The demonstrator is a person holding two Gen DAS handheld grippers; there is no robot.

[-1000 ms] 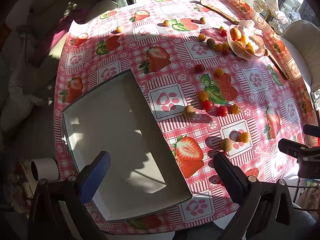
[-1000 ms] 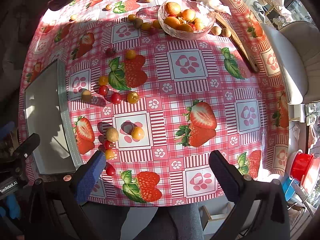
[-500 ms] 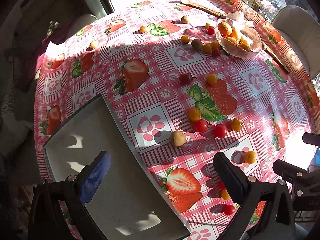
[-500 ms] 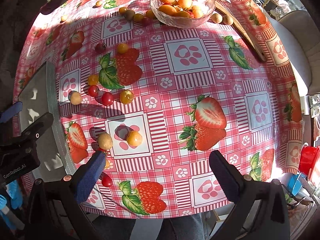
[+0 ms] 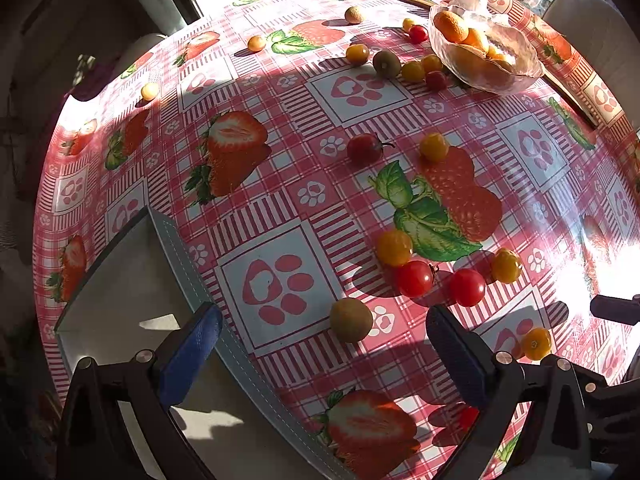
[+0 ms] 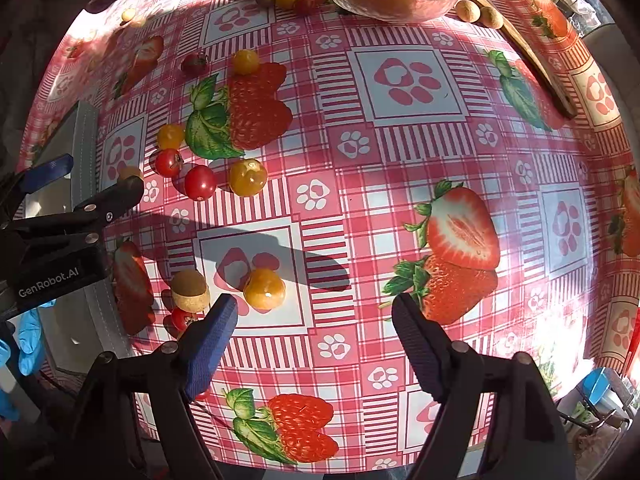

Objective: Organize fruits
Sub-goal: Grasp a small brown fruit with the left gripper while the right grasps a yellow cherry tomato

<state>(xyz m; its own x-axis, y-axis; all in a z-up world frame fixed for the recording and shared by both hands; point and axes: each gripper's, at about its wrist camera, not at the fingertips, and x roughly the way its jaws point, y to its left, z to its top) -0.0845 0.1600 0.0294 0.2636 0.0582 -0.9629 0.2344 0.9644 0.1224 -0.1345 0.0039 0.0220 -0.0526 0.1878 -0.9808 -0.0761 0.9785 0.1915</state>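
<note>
The right gripper [image 6: 314, 312] hangs above the table [image 6: 404, 184] with its jaws closing and nothing yet between them; a yellow tomato [image 6: 264, 288] sits on the cloth just beyond the blue-padded left finger, not touching it. Beside that tomato, toward the tray [image 6: 82, 140], lie a tan fruit [image 6: 190, 289] and a small red tomato [image 6: 182, 317]. The left gripper [image 5: 322, 330] stands wide over the tray's near rim, gripping nothing, with a brownish-green fruit [image 5: 351, 319] on the cloth between its fingers' lines. Past that fruit, away from the tray [image 5: 120, 280], sit two red tomatoes [image 5: 414, 278] and two yellow ones [image 5: 394, 247] in a loose cluster. The grey tray itself holds no fruit where it shows. At the table's far side from the tray, a glass bowl [image 5: 486, 62] holds orange fruit, with more small tomatoes and a kiwi [image 5: 386, 63] scattered beside it.
</note>
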